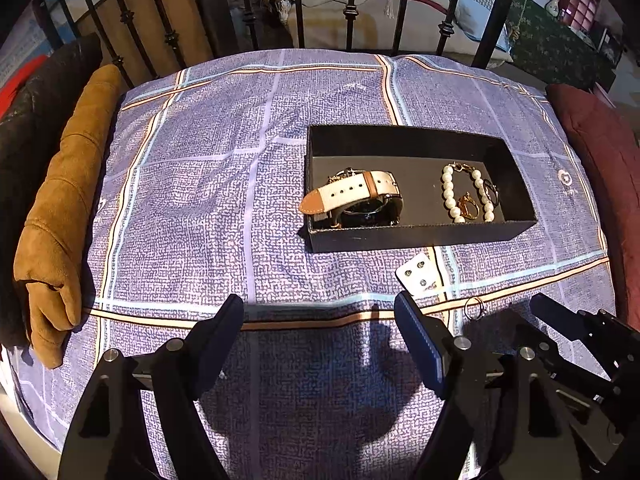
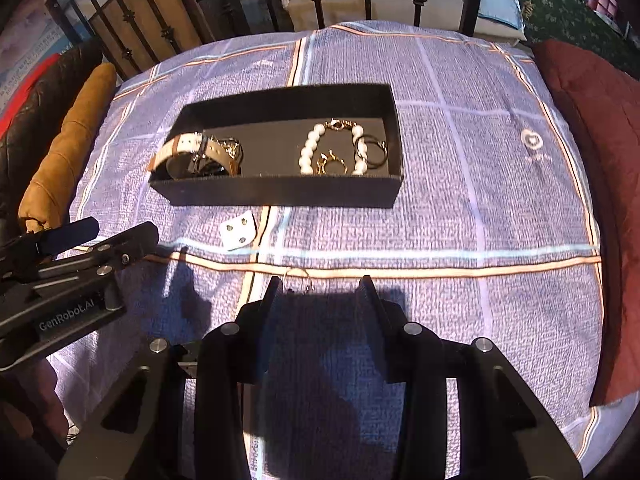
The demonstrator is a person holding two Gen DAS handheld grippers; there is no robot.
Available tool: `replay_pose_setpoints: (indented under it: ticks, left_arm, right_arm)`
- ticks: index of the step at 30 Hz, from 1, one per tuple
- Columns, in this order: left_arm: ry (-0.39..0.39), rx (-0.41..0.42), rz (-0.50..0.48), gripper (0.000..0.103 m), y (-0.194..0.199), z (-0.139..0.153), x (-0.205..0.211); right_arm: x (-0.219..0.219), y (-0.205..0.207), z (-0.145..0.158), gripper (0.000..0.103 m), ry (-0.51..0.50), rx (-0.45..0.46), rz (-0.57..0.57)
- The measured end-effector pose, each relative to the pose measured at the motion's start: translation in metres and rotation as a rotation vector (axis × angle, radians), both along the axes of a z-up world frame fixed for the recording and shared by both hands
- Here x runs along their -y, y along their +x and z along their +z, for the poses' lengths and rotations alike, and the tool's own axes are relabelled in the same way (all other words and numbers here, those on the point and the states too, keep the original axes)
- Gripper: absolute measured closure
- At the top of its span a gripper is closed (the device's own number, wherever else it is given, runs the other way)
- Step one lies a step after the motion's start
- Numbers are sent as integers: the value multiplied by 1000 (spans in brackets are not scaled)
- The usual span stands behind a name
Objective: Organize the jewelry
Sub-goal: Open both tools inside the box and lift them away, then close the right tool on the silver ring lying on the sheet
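A black open box [image 1: 420, 234] [image 2: 280, 194] sits on the purple checked cloth. In it lie a watch with a white and brown strap [image 1: 352, 196] [image 2: 196, 156], a pearl bracelet [image 1: 450, 192] [image 2: 310, 148], a gold earring [image 1: 468, 208] [image 2: 330, 164] and a dark ring [image 1: 491, 192] [image 2: 376, 150]. A white earring card [image 1: 419, 273] [image 2: 237, 230] lies in front of the box. A thin hoop ring [image 1: 475, 307] [image 2: 297, 278] lies on the cloth just ahead of my right gripper [image 2: 320, 292]. Both grippers are open and empty; my left gripper [image 1: 320, 316] hovers over the cloth.
A tan cushion [image 1: 60, 208] lies along the left edge and a dark red cushion [image 2: 580, 160] along the right. Black iron railing [image 1: 300, 0] stands behind the table. The right gripper also shows at the lower right of the left wrist view [image 1: 560, 340].
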State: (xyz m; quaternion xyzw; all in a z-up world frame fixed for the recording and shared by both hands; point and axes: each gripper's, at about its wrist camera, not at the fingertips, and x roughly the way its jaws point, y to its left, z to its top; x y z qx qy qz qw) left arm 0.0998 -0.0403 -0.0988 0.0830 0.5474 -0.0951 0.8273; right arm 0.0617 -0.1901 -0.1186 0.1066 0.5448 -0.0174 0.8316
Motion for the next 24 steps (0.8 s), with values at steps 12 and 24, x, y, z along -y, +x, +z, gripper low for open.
replay_pose_setpoints:
  ticks: [12,24]
  left_arm:
    - [19,-20,-2,27,-6,-10,-1]
    - [34,-17,-5,27,-3,-13,1]
  right_arm:
    - [-6,2,-6,63,-7,-2,-16]
    - [-8,12,-16,63,-12,-22,-14]
